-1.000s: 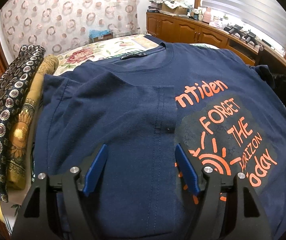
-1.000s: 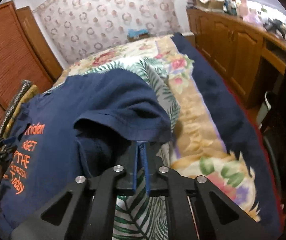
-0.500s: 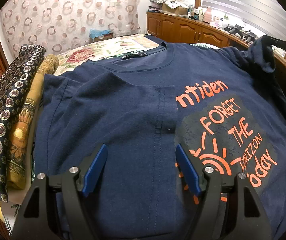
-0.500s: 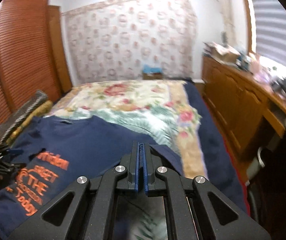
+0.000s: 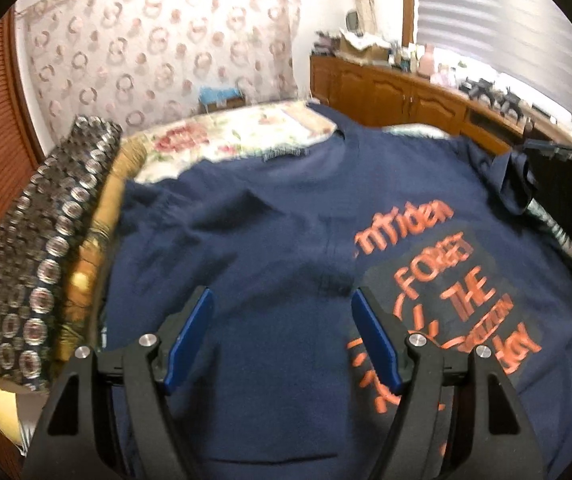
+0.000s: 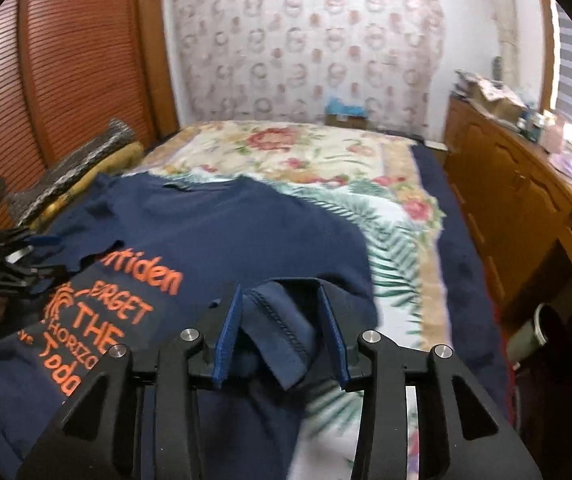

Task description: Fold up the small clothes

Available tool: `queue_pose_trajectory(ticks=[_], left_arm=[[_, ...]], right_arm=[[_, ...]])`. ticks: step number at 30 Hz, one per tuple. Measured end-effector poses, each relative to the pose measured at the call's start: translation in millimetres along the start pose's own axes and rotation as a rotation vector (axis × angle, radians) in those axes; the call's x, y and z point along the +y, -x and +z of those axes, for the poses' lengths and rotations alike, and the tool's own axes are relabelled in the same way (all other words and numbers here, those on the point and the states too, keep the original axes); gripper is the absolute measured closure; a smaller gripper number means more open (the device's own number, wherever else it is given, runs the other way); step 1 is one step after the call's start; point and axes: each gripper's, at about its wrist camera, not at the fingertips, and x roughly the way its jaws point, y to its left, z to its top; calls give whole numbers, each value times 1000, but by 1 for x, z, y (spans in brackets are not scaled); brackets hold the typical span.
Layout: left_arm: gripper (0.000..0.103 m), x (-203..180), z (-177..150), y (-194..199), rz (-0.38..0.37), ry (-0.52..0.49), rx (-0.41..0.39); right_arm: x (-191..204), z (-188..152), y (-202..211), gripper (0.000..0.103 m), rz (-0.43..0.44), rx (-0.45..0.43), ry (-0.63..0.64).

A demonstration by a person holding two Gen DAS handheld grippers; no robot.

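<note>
A navy T-shirt (image 5: pixel 278 220) with orange lettering lies spread on the bed, its left side folded inward. My left gripper (image 5: pixel 281 294) hovers open just above the folded part, with nothing between its blue pads. In the right wrist view the T-shirt (image 6: pixel 214 224) fills the left half. My right gripper (image 6: pixel 280 296) is opening, and the shirt's right sleeve (image 6: pixel 282 320) hangs slack between its pads, turned in over the shirt's edge. The left wrist view shows that sleeve (image 5: pixel 511 184) bunched at the far right, beside the other gripper's dark body (image 5: pixel 557 152).
A floral bedspread (image 6: pixel 286 148) covers the bed. A dark patterned folded cloth (image 5: pixel 42 248) and a golden one (image 5: pixel 86 264) lie along the shirt's left side. Wooden cabinets (image 6: pixel 505 184) run along the right, slatted wardrobe doors (image 6: pixel 66 60) along the left.
The right gripper rose and carried the sleeve in over the shirt, then its jaws parted from shut. The left gripper lifted a little, its jaws unchanged.
</note>
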Motion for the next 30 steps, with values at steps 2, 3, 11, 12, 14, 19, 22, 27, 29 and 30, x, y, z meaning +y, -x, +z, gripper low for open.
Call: queue_pose_trajectory(ticks=[2,3,11,12,14,19,22,27,29,30], left_arm=[[31,-3,3,11,-9,7,-23],[31,-5,4,14,-15,7,-28],[31,-26,13,39,-49,6,-92],[31,-29,14,42,-56,7,-98],[31,-31,15,44,-62,8,-102],[31,-32,11,43,-61,5,-94],[31,-30,9,42,-56,12,-86],[31,-28,7,42,-52,30,-83],[31,-27,7,43,-51,31,-86],[31,-27,7,44,-51,32,-87]], right_arm=[[-8,-1,6,64,-20,-5,-8],[-10,-1,9,64,-35,-6,-8],[-16,-10,35,57,-46,-32,-25],[-17,-12,34,57,-51,-21,-29],[-17,-16,26,57,-59,7,-28],[-12,-32,-2,58,-63,110,-31],[-18,-39,-14,79,-91,156,-43],[-20,-18,4,100,-128,76,-16],[-17,1,16,101,-145,19,4],[-13,12,21,101,-146,-8,20]])
